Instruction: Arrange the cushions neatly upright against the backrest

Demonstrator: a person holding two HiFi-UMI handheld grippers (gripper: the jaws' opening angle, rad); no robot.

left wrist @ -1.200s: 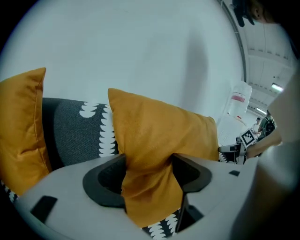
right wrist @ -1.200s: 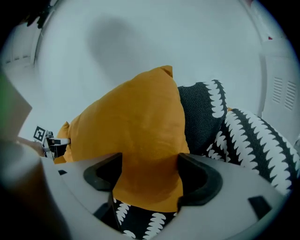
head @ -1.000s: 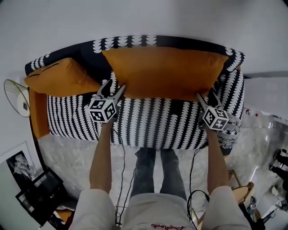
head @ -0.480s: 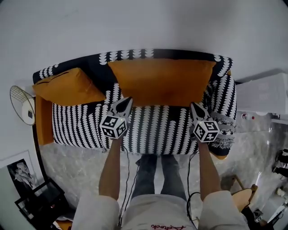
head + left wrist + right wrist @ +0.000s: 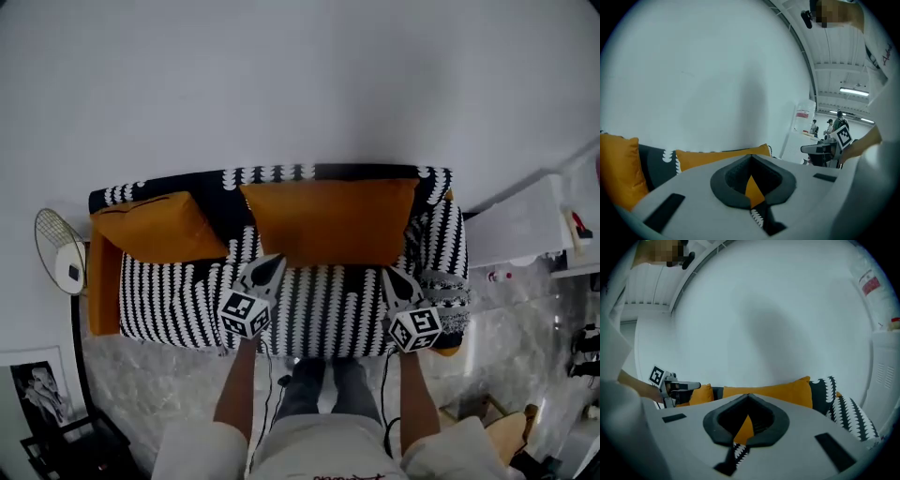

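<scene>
A large orange cushion (image 5: 328, 222) stands upright against the backrest in the middle of the black-and-white patterned sofa (image 5: 178, 305). A smaller orange cushion (image 5: 157, 227) leans at the sofa's left end. My left gripper (image 5: 273, 261) hovers over the seat below the big cushion's left corner, shut and empty. My right gripper (image 5: 388, 273) hovers below the right corner, also shut and empty. Neither touches the cushion. The left gripper view shows the big cushion (image 5: 717, 157) beyond the closed tips. The right gripper view shows it (image 5: 773, 391) too.
A round white wire fan (image 5: 56, 253) stands left of the sofa. A white cabinet (image 5: 520, 225) stands to its right. A plain wall runs behind the sofa. A framed picture (image 5: 42, 394) leans on the marble floor at lower left.
Both grippers let go of the big cushion's lower corners, closed, and drew back and up from it. The cushion stays upright against the backrest. The sofa looks smaller and farther.
</scene>
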